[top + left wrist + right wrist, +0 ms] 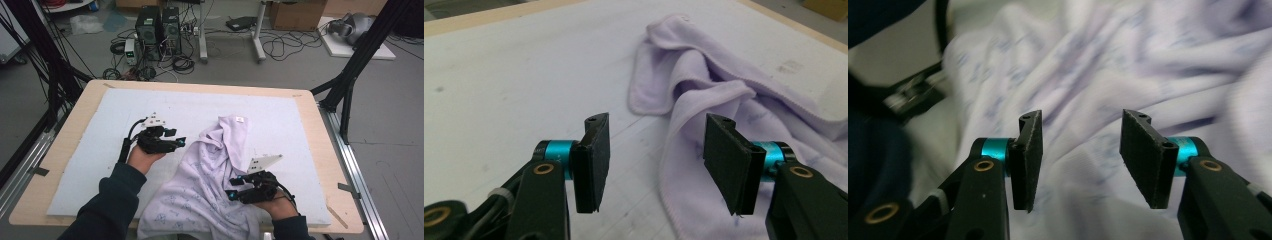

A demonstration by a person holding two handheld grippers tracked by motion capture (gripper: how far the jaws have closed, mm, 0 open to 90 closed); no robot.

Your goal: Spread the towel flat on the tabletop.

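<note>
A lilac towel (200, 185) lies crumpled on the white mat (125, 105), reaching from the table's middle down over the front edge. My left gripper (180, 141) stands open just left of the towel, its jaws pointing toward it. In the left gripper view the open left gripper (654, 165) hovers at the towel's (724, 90) hemmed edge with nothing between its pads. My right gripper (232, 192) is at the towel's right side near the front. In the right gripper view the open right gripper (1080, 160) is over the blurred folds of the towel (1098, 65), and its pads are not pressing on them.
The mat covers a wooden table (70, 145). Black frame posts (350, 75) stand at both sides. On the floor beyond are computer towers (157, 25), cables and a cardboard box (295, 12). A dark sleeve (873, 150) is at the left of the right gripper view.
</note>
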